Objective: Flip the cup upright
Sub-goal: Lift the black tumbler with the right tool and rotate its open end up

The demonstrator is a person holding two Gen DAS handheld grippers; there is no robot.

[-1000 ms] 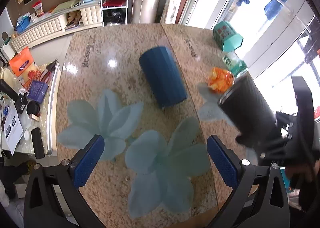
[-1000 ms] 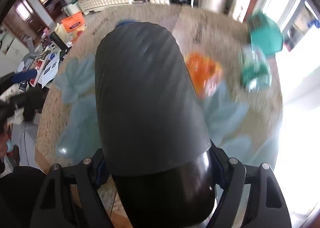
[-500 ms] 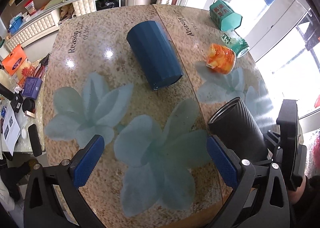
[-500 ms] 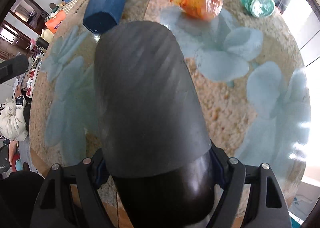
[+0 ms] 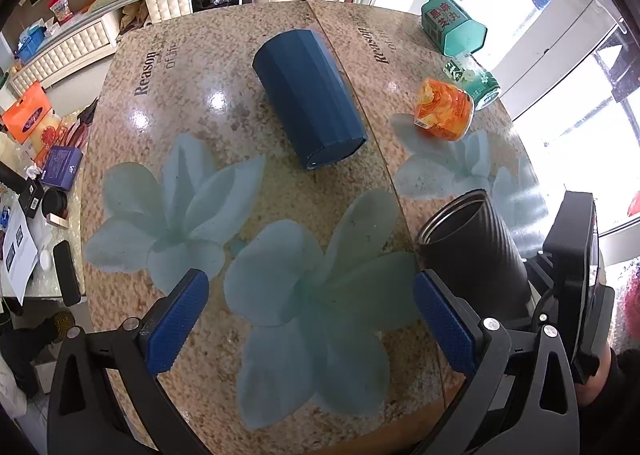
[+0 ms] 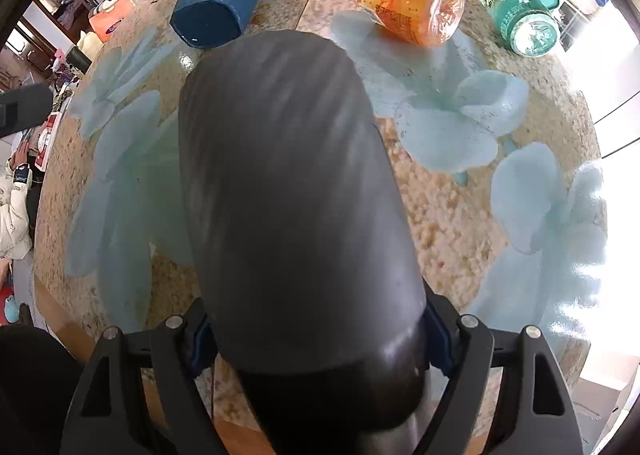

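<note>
Hovering spread and empty, the left gripper [image 5: 310, 315] had only table between its jaws. Beyond them lay a dark-blue faceted plastic cup [image 5: 310, 95] on its side, untouched. Rightward, the right gripper [image 6: 316, 331] pinched a black ribbed metal cup [image 6: 292, 191], mouth tilted upward (not yet released), beside the table edge [image 5: 452, 387].

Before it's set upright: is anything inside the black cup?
The black cup shows a dark, bare inner wall near its rim; nothing visible. Its bottom is hidden in shadow.
</note>
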